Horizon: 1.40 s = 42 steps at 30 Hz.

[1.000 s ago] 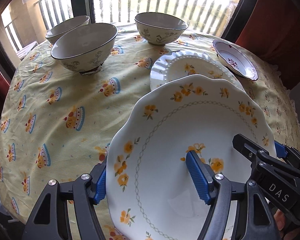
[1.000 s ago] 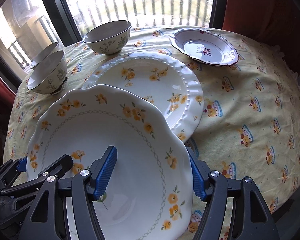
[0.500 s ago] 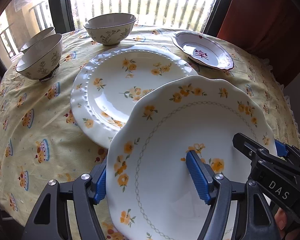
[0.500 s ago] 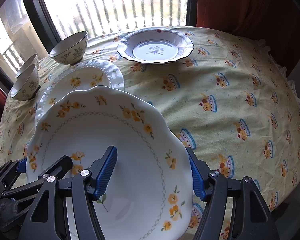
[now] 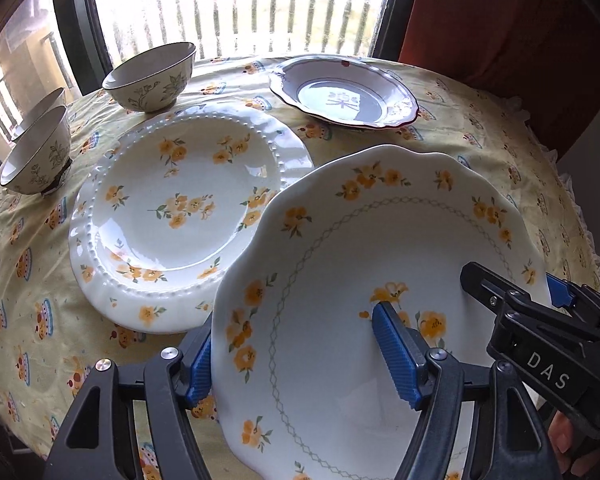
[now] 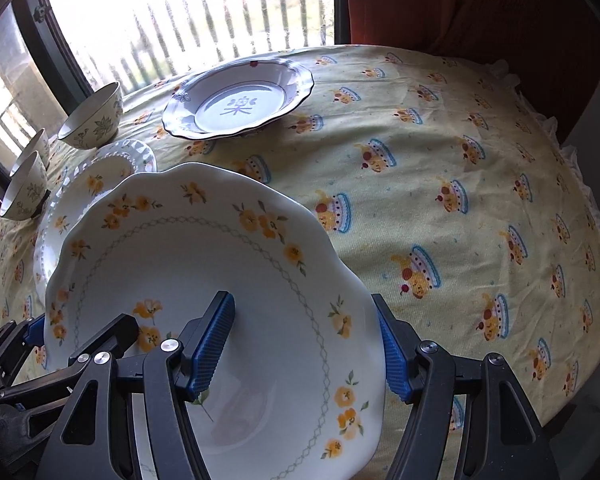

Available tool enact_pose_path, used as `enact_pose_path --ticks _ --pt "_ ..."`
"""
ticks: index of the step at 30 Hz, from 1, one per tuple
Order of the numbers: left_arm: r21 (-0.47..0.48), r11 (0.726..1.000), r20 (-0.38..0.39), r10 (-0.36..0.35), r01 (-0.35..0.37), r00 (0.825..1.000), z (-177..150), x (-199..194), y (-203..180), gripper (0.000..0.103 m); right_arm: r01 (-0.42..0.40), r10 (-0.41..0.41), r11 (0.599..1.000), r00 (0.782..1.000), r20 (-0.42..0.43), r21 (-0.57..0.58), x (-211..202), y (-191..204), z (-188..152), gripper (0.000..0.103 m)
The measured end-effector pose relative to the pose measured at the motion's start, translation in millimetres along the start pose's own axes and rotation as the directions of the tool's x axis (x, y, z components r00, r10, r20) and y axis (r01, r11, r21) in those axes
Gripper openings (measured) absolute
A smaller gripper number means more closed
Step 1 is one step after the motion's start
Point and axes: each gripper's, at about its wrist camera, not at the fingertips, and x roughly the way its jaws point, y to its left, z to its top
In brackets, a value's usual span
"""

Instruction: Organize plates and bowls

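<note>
A scalloped white plate with yellow flowers [image 5: 364, 256] [image 6: 204, 264] is held above the table between both grippers. My left gripper [image 5: 296, 332] is shut on its left rim, one blue pad under the edge and one on the face. My right gripper [image 6: 302, 308] is shut on the opposite rim in the same way. The held plate overlaps the right edge of a beaded-rim flowered plate [image 5: 172, 216] [image 6: 96, 180] lying on the table. A purple-white dish with a dark red rim [image 5: 340, 96] [image 6: 236, 104] sits further back.
Three cream bowls with leaf prints stand at the back left: one alone [image 5: 152, 76] [image 6: 92, 120], and two close together [image 5: 36, 156] [image 6: 24, 188]. The yellow cake-print tablecloth [image 6: 460, 200] stretches bare to the right. A window and a red curtain lie behind.
Both grippers have carried the scalloped plate to the right across the table. The bowls have slid to the far left and the beaded plate and purple dish now show beside it.
</note>
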Motion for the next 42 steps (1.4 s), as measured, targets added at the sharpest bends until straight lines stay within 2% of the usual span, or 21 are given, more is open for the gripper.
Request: enact_pose_path --ticks 8,18,24,26,28,29,30,31,33,37,42 --pt "0.007 0.999 -0.072 -0.04 0.04 0.997 -6.3 23.7 -20.7 0.073 0.042 -0.04 0.998 0.998 -0.047 0.038 10.7 -28.9 -7.8 0.071" --pt "-0.009 1.0 -0.091 0.02 -0.021 0.996 -0.5 39.5 -21.6 0.073 0.025 -0.023 0.999 0.993 -0.118 0.022 35.8 -31.7 -1.0 0.07" --pt "-0.005 1.0 -0.085 0.018 -0.018 0.996 2.9 42.0 -22.0 0.073 0.03 -0.026 0.999 0.994 -0.11 0.032 37.8 -32.9 0.1 0.07" --pt "0.027 0.998 -0.082 0.051 -0.049 0.995 4.2 40.0 -25.1 0.073 0.034 -0.03 0.999 0.993 -0.111 0.034 37.6 -32.6 0.5 0.071" --pt "0.043 0.998 -0.07 0.049 -0.046 0.996 4.2 35.8 -26.0 0.074 0.046 -0.043 0.999 0.993 -0.108 0.026 35.0 -31.7 1.1 0.071" --pt "0.044 0.998 -0.07 0.041 -0.038 0.997 4.6 34.6 -25.2 0.075 0.054 -0.052 0.998 0.994 -0.093 0.023 31.2 -30.9 2.1 0.071" --pt "0.05 0.998 -0.075 0.038 -0.034 0.997 4.1 32.9 -24.4 0.081 0.058 -0.056 0.998 0.996 -0.076 0.02 26.8 -30.3 3.4 0.072" --pt "0.06 0.998 -0.075 0.034 -0.029 0.997 3.3 30.6 -24.5 0.083 0.05 -0.049 0.999 0.997 -0.062 0.018 22.7 -29.2 4.6 0.078" --pt "0.082 0.996 -0.063 0.027 -0.022 0.998 1.7 23.6 -25.5 0.083 0.049 -0.049 0.999 0.998 -0.035 0.003 14.1 -25.2 6.7 0.085" --pt "0.1 0.995 -0.051 0.012 -0.007 0.999 4.2 7.7 -23.7 0.087 0.037 -0.038 0.999 0.999 -0.018 -0.03 2.6 -13.7 5.7 0.085" --pt "0.084 0.996 -0.023 0.036 -0.034 0.999 6.8 -8.3 -9.7 0.088 0.018 -0.017 0.999 1.0 0.019 -0.038 -10.7 2.2 7.1 0.085"
